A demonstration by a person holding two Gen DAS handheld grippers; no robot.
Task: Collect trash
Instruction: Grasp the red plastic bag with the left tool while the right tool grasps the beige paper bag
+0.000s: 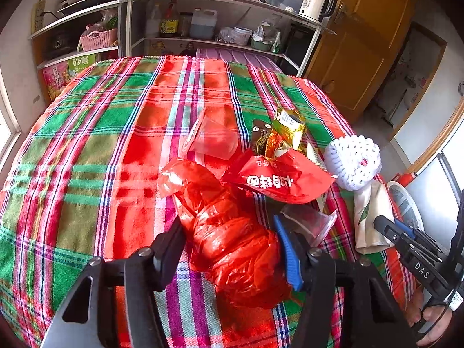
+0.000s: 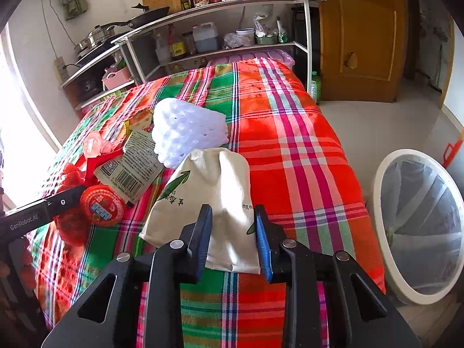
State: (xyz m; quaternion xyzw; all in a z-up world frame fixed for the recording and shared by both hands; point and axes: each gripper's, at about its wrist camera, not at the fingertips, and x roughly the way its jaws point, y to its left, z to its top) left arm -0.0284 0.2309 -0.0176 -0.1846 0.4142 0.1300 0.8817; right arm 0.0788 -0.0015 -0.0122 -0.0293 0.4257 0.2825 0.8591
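The white-rimmed trash bin (image 2: 417, 229) stands on the floor to the right of the table; it is lined with a translucent bag, and nothing can be made out inside it. On the plaid tablecloth (image 1: 95, 133) the litter lies in a cluster near the right edge.

The left gripper (image 1: 229, 243) has its jaws spread wide on either side of a crumpled red plastic bag (image 1: 226, 232), not pinching it. Farther off lie a red snack wrapper (image 1: 278, 181), a gold and brown wrapper (image 1: 278, 133) and a clear plastic cup (image 1: 211, 140) tipped on its side. To the right sits a white foam net (image 1: 352, 162).

The right gripper (image 2: 232, 232) is parted too, its fingers flanking the near end of a cream paper pouch (image 2: 208, 191) with a green leaf print; whether the pads touch the pouch cannot be told.

Only the right wrist view shows the bin's open mouth, a small round red-lidded cup (image 2: 103, 206) beside the left gripper's finger and a wrapper lying barcode side up (image 2: 129, 171). Only the left wrist view shows the clear cup and the red bag's whole length.
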